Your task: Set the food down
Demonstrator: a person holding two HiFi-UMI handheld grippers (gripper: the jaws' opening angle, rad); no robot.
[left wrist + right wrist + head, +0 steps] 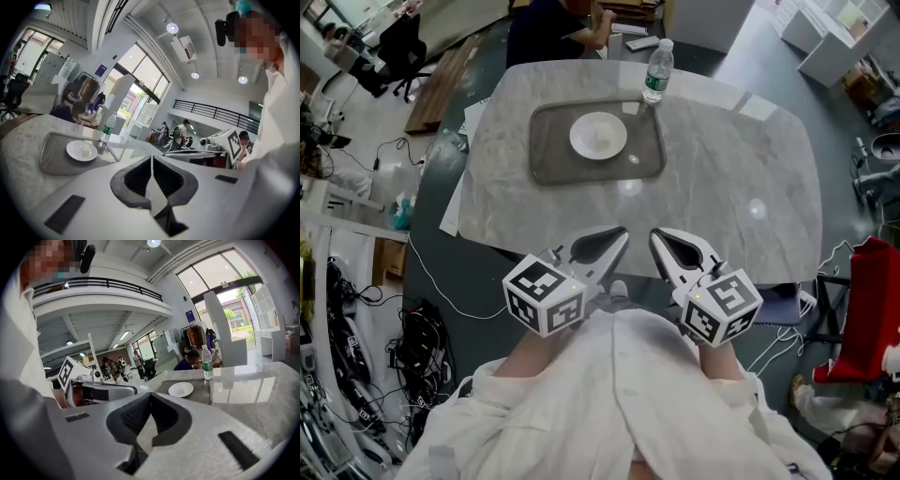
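Observation:
A white plate (598, 135) with a small pale piece of food (603, 138) rests on a grey tray (548, 159) at the far middle of the marble table. My left gripper (622, 233) and right gripper (656, 234) hover side by side over the table's near edge, close to my body and well short of the tray. Both have their jaws shut with nothing between them. The left gripper view shows its shut tips (151, 159) and, beyond them at the left, the plate (81, 150) with the food (85, 150). In the right gripper view the plate (180, 389) lies past the shut tips (150, 397).
A clear water bottle (657, 71) with a green label stands at the tray's far right corner. A person (553, 28) sits at the table's far side. Cables (422, 347) lie on the floor at the left, and a red object (862, 309) stands at the right.

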